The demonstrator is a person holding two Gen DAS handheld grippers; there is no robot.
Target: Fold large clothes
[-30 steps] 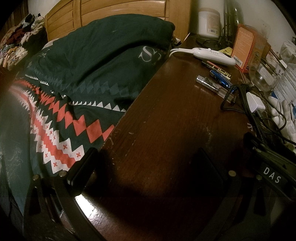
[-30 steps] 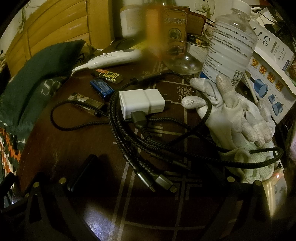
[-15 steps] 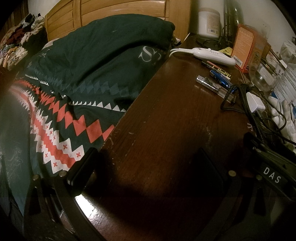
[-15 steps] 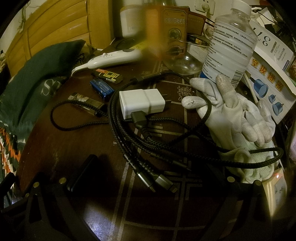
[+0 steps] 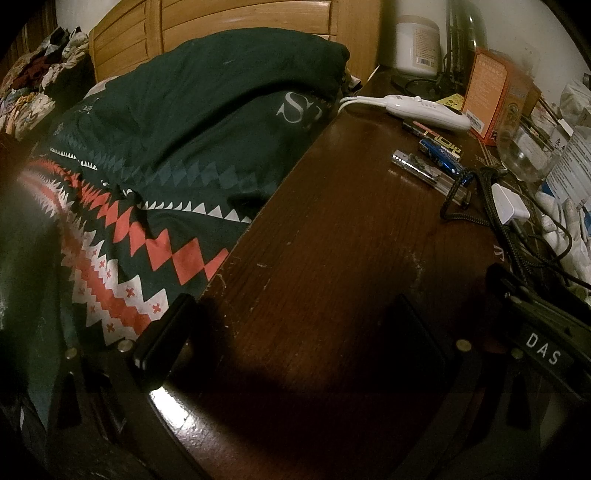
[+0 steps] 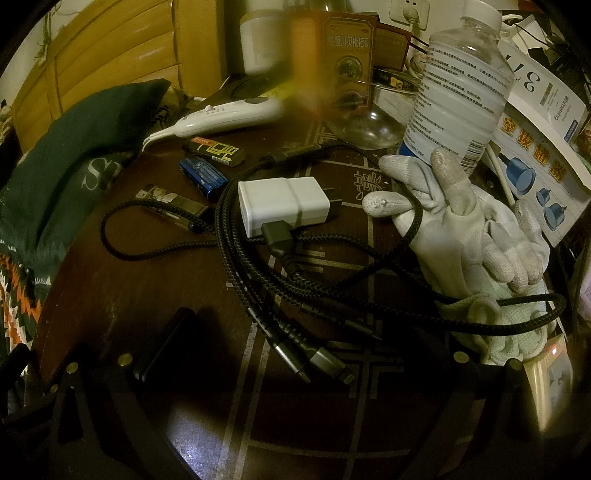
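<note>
A large dark green cloth [image 5: 192, 122] with red and white zigzag bands lies bunched on the bed, left of the dark wooden table [image 5: 332, 240]; its edge also shows in the right wrist view [image 6: 62, 177]. My left gripper [image 5: 291, 328] rests low over the table's near edge, jaws wide apart and empty, its left finger [image 5: 162, 332] beside the cloth's patterned hem. My right gripper [image 6: 295, 343] rests over the table farther right, jaws wide apart and empty, above the black braided cables [image 6: 295, 266]. The right gripper's body [image 5: 543, 350] shows in the left wrist view.
The table's right part holds a white charger [image 6: 282, 205], white gloves [image 6: 461, 236], a plastic bottle [image 6: 461, 88], a glass bowl [image 6: 365, 127], lighters [image 6: 203, 173], a white remote [image 6: 229, 114] and boxes [image 6: 347, 55]. A wooden headboard [image 5: 240, 22] stands behind the bed.
</note>
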